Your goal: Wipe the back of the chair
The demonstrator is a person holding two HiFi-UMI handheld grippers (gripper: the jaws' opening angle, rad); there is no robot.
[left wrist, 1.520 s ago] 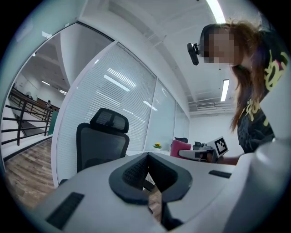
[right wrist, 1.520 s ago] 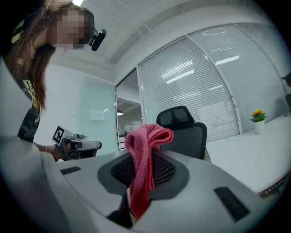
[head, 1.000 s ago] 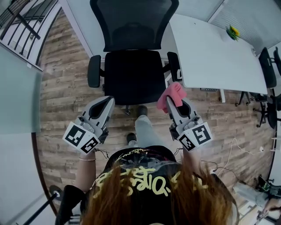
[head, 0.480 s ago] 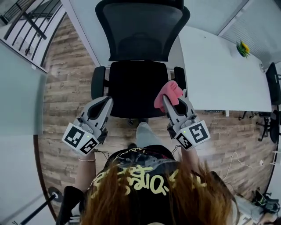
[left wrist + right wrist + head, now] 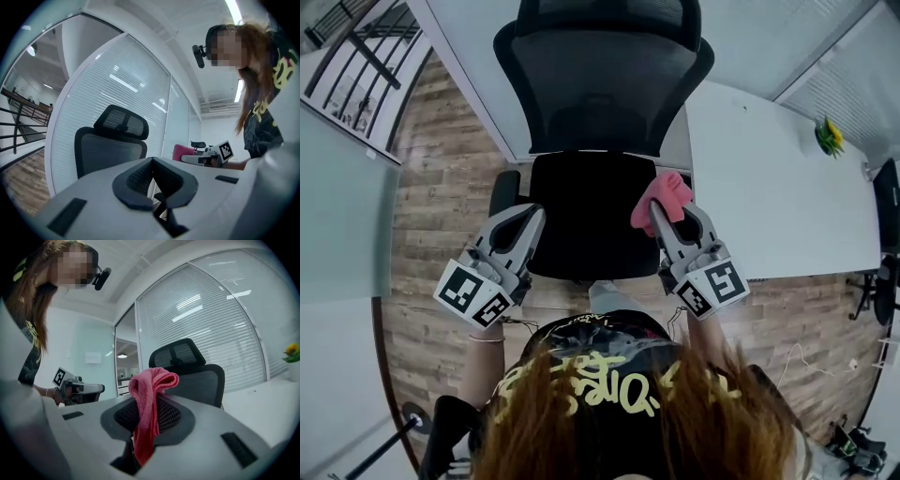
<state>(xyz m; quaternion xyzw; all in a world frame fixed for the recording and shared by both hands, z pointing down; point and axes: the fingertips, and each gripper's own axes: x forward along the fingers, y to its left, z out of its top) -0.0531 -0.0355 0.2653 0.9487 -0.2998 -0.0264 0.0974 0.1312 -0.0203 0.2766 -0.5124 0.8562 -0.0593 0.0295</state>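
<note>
Right gripper (image 5: 662, 212) clamped on cloth (image 5: 664, 195), near right of the chair (image 5: 602, 89) seat. Left gripper (image 5: 528, 216) jaws together, empty, near left. Backrest farther off.

Long reddish-brown hair (image 5: 675, 427) falls over a black short-sleeved T-shirt (image 5: 592, 328) printed with yellow lettering (image 5: 581, 389). One grey trouser leg (image 5: 609, 297) shows. A thin bracelet (image 5: 487, 339) circles the left wrist. A small black camera (image 5: 100, 278) sits at the head.

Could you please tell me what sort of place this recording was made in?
Most likely an office: a black mesh office chair, a long white desk beside it, and glass partition walls with blinds behind.
</note>
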